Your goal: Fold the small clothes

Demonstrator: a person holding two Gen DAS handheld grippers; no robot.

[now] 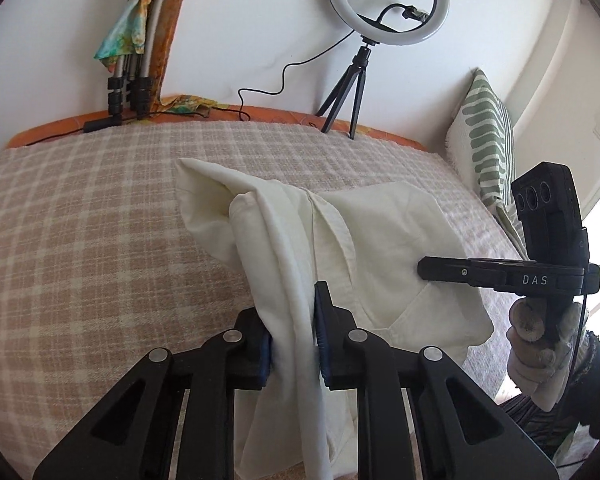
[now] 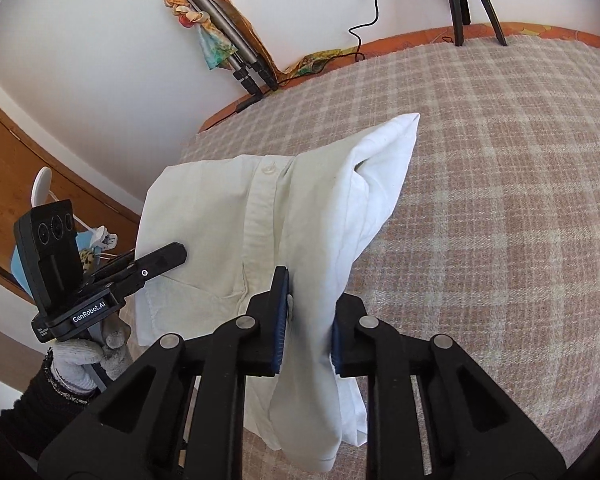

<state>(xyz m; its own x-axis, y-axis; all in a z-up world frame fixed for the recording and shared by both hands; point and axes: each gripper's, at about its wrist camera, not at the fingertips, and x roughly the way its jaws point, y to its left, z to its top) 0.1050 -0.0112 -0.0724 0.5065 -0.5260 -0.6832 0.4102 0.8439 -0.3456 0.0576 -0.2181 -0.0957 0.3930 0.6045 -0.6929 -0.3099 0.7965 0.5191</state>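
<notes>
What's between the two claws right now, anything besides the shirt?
Only the white shirt: its button placket and a slack span of cloth run from the left claw to the right claw. Nothing else lies there, as the right wrist view shows.

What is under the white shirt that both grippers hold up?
Under the white shirt lies the checked blanket on the bed. The left gripper and right gripper pinch the shirt. The blanket directly beneath the cloth is covered.

Bright, soft daylight; glare right of the pillow (image 1: pixel 488 136). Sharp focus, faint shadows; fisheye bends the edges, corners black.
</notes>
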